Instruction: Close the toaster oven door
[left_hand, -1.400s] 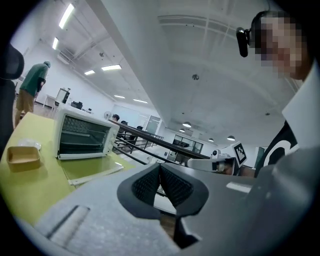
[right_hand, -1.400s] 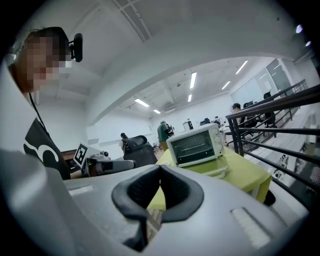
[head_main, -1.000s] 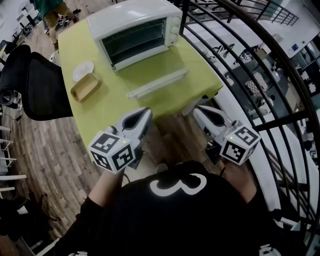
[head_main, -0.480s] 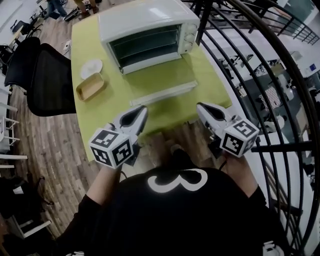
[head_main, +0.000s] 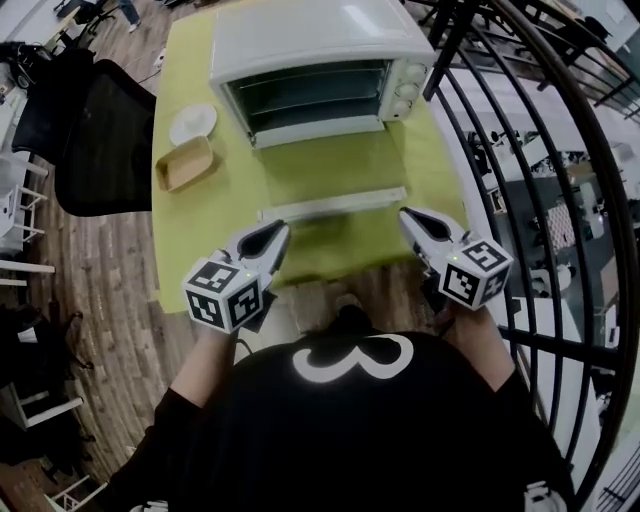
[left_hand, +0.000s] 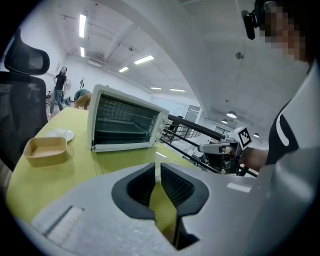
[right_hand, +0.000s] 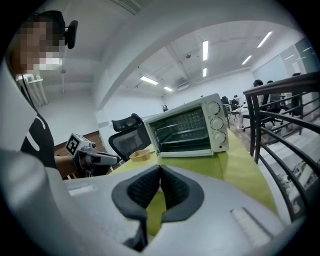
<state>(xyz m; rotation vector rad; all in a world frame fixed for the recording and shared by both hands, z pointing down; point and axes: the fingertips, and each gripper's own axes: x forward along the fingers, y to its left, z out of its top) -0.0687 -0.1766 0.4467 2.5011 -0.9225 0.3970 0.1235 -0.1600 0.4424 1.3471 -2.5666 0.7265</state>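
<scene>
The white toaster oven (head_main: 310, 60) stands at the far end of the green table (head_main: 200, 240), and it also shows ahead in both gripper views (left_hand: 125, 122) (right_hand: 190, 132). Its glass door (head_main: 325, 170) lies open and flat, its white handle bar (head_main: 333, 204) nearest me. My left gripper (head_main: 280, 230) hovers just short of the handle's left end. Its jaws have just parted to a thin slit, with nothing between them. My right gripper (head_main: 408, 216) hangs beside the handle's right end, shut and empty.
A brown tray (head_main: 185, 162) and a white plate (head_main: 192, 123) lie on the table left of the oven. A black chair (head_main: 105, 135) stands at the table's left side. A black metal railing (head_main: 520, 150) runs close along the right.
Both grippers have moved forward and down from over the floor to the table's near edge, ending close to the door handle. The oven door has stayed open and flat.
</scene>
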